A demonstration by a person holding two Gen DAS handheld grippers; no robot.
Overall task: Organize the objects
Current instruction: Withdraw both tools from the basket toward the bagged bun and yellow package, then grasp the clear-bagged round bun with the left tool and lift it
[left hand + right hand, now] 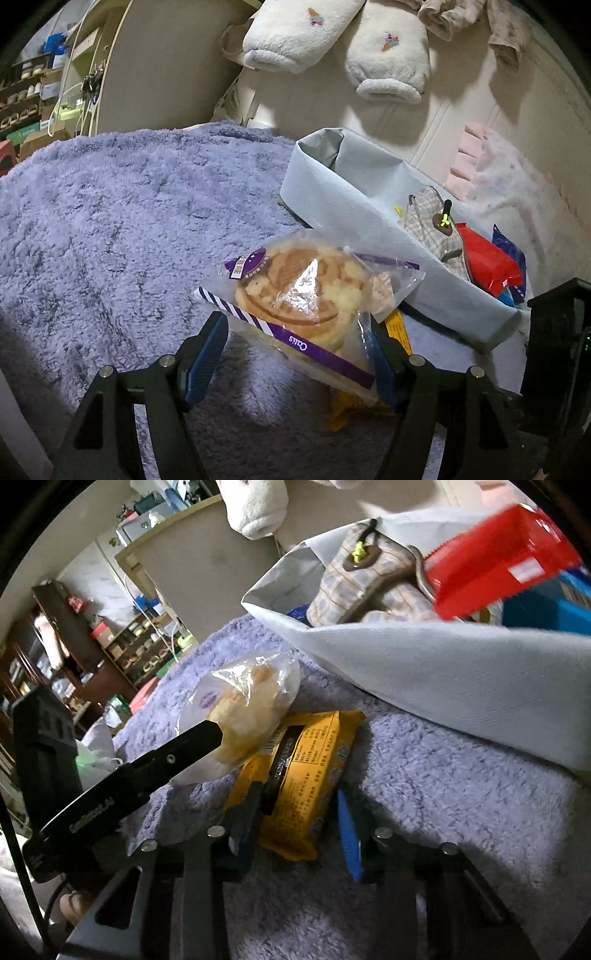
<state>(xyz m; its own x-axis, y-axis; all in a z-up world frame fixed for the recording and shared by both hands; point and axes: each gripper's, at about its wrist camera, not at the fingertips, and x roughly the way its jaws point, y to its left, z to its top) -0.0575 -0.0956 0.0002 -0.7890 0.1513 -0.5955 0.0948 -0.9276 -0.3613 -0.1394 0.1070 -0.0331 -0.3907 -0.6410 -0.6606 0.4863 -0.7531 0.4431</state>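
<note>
Left gripper (295, 354) spread wide around the bagged pastry (303, 291), blue pads on either side of the clear wrapper; firm clamping not readable from its own view, fingers apparently just at the bag's edges. Right gripper (295, 823) also parted, straddling the near end of the yellow snack packet (299, 779), dark finger at its left edge, blue pad (349, 834) just beside its right edge, not clearly pressing. Both items lying on the fluffy lavender blanket (110, 221), pastry bag overlapping the yellow packet's far end. Seen only from the right wrist: printed back of the yellow packet almost whole, plus the left tool's black finger (177, 753) reaching against the pastry bag. Seen only from the left wrist: the pastry's round browned top and the purple striped band on its wrapper, with just a yellow sliver (397, 326) of the packet peeking out beneath. Just beyond, a pale grey fabric bin (354, 206) on the blanket, holding one plaid pouch (432, 225) with a neon-green toggle, one red packet (487, 258) and blue packaging (511, 247) at the end, count unclear. Two white plush slippers (388, 55) hanging against the wall above. Counted: one pastry, one yellow packet, one bin, two tools.
</note>
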